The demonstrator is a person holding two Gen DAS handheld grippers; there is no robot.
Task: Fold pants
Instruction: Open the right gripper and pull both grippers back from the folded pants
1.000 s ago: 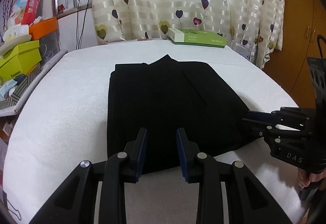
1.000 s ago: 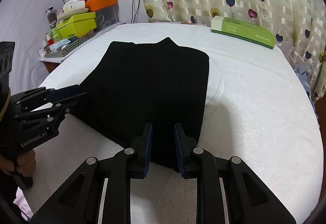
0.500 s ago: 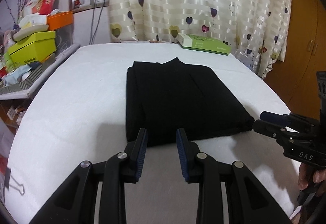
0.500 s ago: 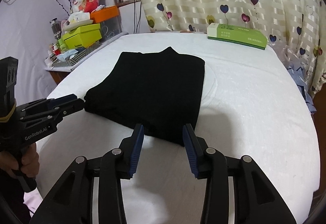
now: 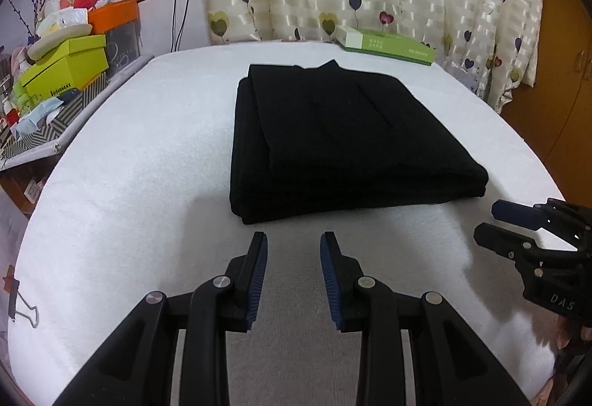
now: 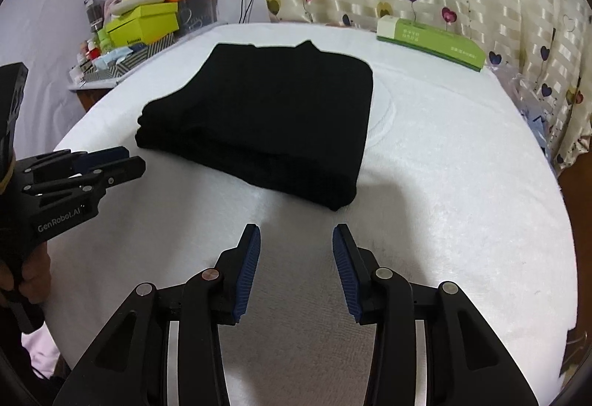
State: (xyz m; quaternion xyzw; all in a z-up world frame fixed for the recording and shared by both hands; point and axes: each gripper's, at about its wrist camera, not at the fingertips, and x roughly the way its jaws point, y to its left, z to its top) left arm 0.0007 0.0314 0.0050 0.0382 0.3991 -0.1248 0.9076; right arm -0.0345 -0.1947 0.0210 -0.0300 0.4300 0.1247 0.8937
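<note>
Both tools, left (image 5: 294, 247) and right (image 6: 296, 239), are hovering open and empty just short of the folded pants (image 5: 344, 143), lying straight ahead on the bench (image 5: 140, 162).

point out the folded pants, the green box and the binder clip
pants (image 5: 344, 143), left wrist view, top layer's middle
green box (image 6: 434, 40), right wrist view, its long side
binder clip (image 5: 22, 308), left wrist view, wire handle

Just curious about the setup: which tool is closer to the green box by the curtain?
Right. The right gripper is off the pants' right corner, toward the green box; the left gripper sits farther left.
</note>
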